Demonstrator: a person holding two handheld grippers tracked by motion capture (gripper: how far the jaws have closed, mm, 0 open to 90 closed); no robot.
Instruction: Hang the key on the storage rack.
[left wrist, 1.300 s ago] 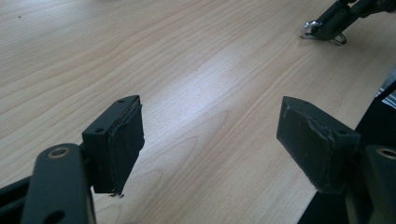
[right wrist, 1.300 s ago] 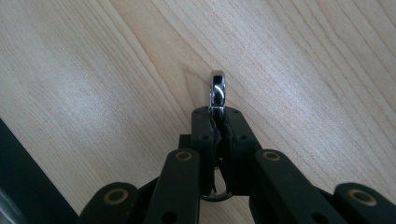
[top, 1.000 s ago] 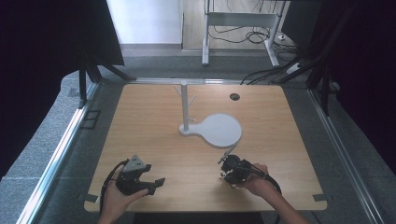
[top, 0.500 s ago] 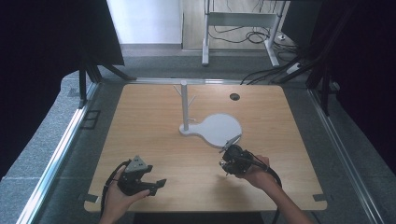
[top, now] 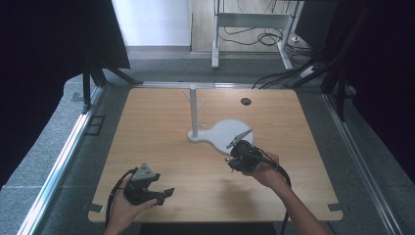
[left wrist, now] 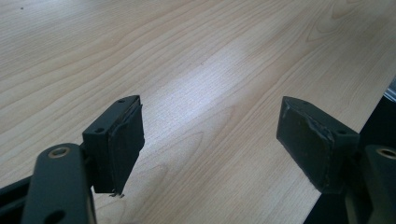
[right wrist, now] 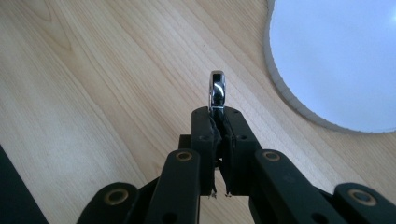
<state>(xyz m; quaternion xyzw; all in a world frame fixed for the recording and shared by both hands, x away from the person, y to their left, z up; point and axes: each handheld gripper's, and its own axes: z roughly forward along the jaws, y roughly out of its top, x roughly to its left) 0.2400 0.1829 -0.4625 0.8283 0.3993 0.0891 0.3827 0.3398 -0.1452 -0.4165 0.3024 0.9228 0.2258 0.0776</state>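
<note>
In the right gripper view, the right gripper [right wrist: 217, 114] is clenching a small shiny metal ring [right wrist: 217, 91] between its jaws; the ring is standing upright on its edge and is sticking out above the tips, over the wooden table [right wrist: 93, 70]. Just to the right of it in this view, the round white base [right wrist: 336, 60] is lying flat on the wood, and the ring is not touching it. The high view is too far away to show the ring clearly, but it is giving the whole picture: the right gripper [top: 240, 152] is hovering at the near edge of the white base [top: 222, 132], and a thin white stand [top: 194, 110] with short branches is rising from the narrow end of this base. The left gripper [top: 161, 193] is lying in the person's left hand [top: 122, 210] near the front edge of the table [top: 161, 127], well apart from the stand. In the left gripper view, the left gripper [left wrist: 210, 135] is released, its jaws are standing wide apart with nothing between them, only bare wood under them. A small dark round hole [top: 245, 101] is sitting in the far part of the table. No writing or label can be read on anything, and the base is carrying nothing on its flat part.
</note>
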